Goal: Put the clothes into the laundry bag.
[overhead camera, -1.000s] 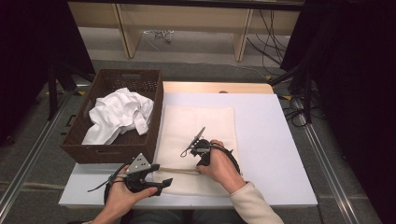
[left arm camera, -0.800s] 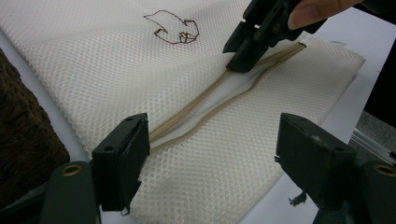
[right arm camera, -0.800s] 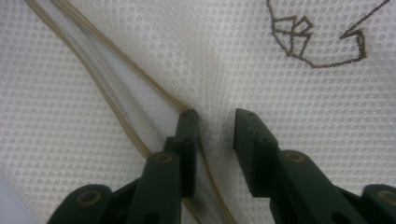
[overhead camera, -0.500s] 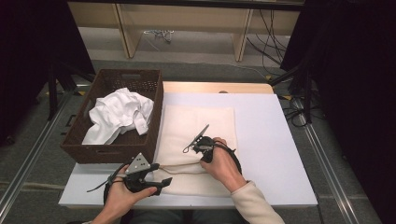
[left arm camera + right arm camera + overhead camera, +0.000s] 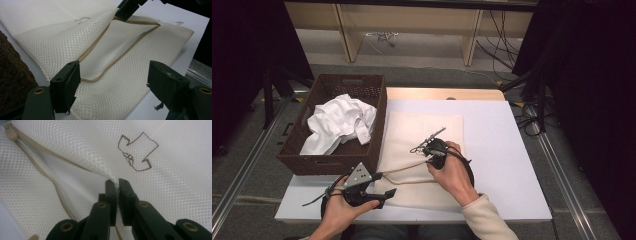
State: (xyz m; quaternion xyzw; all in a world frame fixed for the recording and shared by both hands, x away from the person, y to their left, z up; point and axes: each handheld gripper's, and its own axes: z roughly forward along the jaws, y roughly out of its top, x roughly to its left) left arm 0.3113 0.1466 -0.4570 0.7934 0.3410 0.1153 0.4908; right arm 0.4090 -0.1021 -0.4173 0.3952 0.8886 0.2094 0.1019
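White tabletop (image 5: 507, 150) under dim surroundings is carrying everything, with open shelving and loose cables standing behind it. At the far left a brown wicker basket (image 5: 302, 150) is sitting with crumpled white clothes (image 5: 339, 125) inside. Just beside it, the cream mesh laundry bag (image 5: 419, 132) is lying flat, its zippered mouth (image 5: 117, 47) running from the near left corner toward the table's middle.

The left gripper (image 5: 379, 192) is resting at the bag's near corner with its jaws standing wide apart; in the left gripper view the left jaw is lying against the mesh by the zipper's end, but nothing is pinched.

Further right, the right gripper (image 5: 432, 150) has just been closing, and its jaws are now clamped together on the upper lip of the opening, the mesh caught between its pads (image 5: 111, 186).

The mouth is gaping toward the left hand, so I judge that hand is the nearer one to take the lower lip or fetch clothes.
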